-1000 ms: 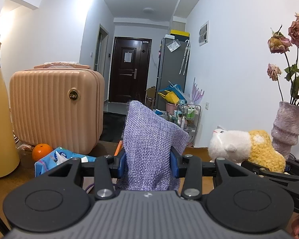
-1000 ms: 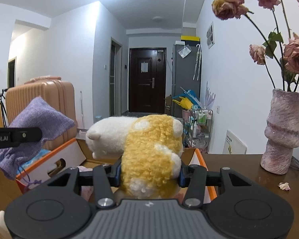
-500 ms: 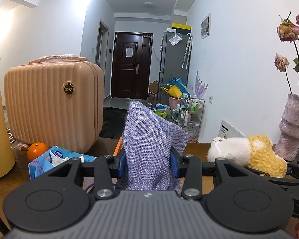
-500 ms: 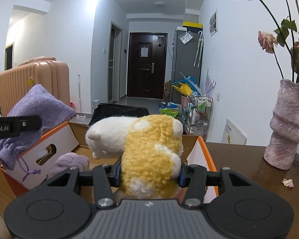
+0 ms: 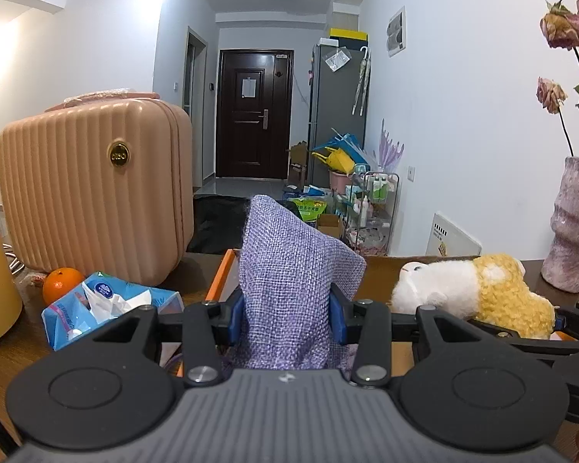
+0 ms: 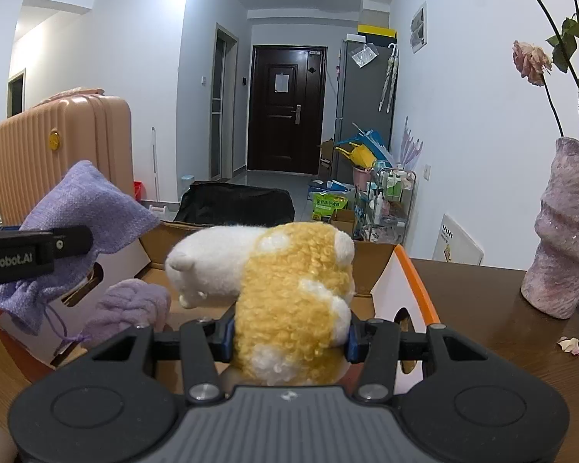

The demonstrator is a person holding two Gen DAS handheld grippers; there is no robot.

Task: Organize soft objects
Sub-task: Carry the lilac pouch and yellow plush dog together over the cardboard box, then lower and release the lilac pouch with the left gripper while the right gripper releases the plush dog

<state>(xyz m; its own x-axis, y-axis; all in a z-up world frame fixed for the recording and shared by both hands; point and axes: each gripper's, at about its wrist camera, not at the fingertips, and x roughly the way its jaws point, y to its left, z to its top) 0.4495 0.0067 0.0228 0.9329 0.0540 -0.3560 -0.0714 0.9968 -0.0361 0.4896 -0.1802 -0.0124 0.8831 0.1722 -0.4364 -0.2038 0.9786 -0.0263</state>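
Soft objects are what you carry in both hands: your left gripper (image 5: 287, 318) pinches the purple pouch (image 5: 289, 270) mid-body so its drawstring end hangs free, and your right gripper (image 6: 289, 341) squeezes the plush toy (image 6: 289, 289) across its yellow back. You hold both above the open cardboard box (image 6: 409, 270), where a lilac cloth (image 6: 131, 305) already lies, probably for dropping in.

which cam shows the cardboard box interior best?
Right wrist: it looks into the cardboard box, showing its inner walls and a purple fluffy item inside. Left wrist shows only an orange edge, mostly hidden behind the purple pouch.
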